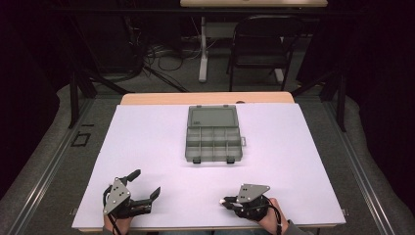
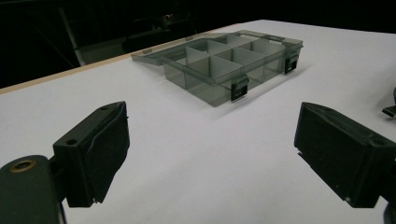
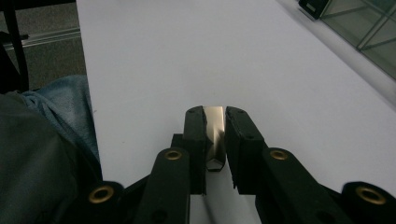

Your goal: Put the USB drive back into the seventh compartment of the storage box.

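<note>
Metal, probably a small stiff, slick nut (image 3: 215, 128), sits clamped flat-to-flat in the right gripper (image 3: 215, 122); left gripper (image 2: 210, 149) gapes empty.

From my seat at the controls, the compartment box (image 1: 214, 142) lies on the table (image 1: 147, 147), a little past its middle toward the far edge, with its lid (image 1: 212, 118) laid open flat behind it and its two latches (image 1: 196, 160) on the near side facing me. Well apart from it, at the near edge, sit both grippers — the left gripper (image 1: 145, 183) at the left corner, the right gripper (image 1: 226, 201) to the right of centre. Between the right gripper's jaws sits a small metal piece (image 3: 215, 133), just above the table. A chair (image 1: 259, 46) stands on the floor behind the table.
</note>
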Demonstrator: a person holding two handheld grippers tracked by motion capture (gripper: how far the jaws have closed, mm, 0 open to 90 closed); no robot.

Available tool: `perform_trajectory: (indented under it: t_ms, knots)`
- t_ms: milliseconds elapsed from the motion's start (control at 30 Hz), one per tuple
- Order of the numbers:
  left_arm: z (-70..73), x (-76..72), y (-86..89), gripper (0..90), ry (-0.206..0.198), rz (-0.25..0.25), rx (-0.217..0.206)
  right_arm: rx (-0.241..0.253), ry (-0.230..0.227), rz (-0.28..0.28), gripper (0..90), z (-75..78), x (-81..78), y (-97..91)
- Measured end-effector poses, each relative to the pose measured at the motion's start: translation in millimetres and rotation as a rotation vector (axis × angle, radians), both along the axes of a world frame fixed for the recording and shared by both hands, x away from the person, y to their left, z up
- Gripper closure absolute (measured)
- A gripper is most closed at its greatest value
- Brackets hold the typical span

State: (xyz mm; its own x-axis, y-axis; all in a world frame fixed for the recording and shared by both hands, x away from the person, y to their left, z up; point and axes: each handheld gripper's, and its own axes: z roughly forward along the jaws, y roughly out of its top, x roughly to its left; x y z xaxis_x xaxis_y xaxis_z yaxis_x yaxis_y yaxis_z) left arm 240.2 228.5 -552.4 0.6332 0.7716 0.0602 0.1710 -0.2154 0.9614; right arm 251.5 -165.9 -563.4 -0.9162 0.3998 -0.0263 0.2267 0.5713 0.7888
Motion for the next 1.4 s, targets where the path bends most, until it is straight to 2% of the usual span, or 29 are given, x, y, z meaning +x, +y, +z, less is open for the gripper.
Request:
perform_trajectory:
  t_ms: [600,767,1400]
  knots:
    - [0.4,-0.4,0.0,10.6,-0.006,0.001,0.000,0.028,-0.030,-0.032,79.2,11.8,-0.7,-8.3]
    - [0.7,-0.5,0.0,10.6,-0.007,0.002,0.013,0.031,-0.039,-0.039,79.2,14.5,-0.8,-10.6]
    - [0.7,-0.6,-0.6,10.6,-0.012,0.002,0.018,0.043,-0.076,-0.095,79.3,24.0,4.3,-21.1]
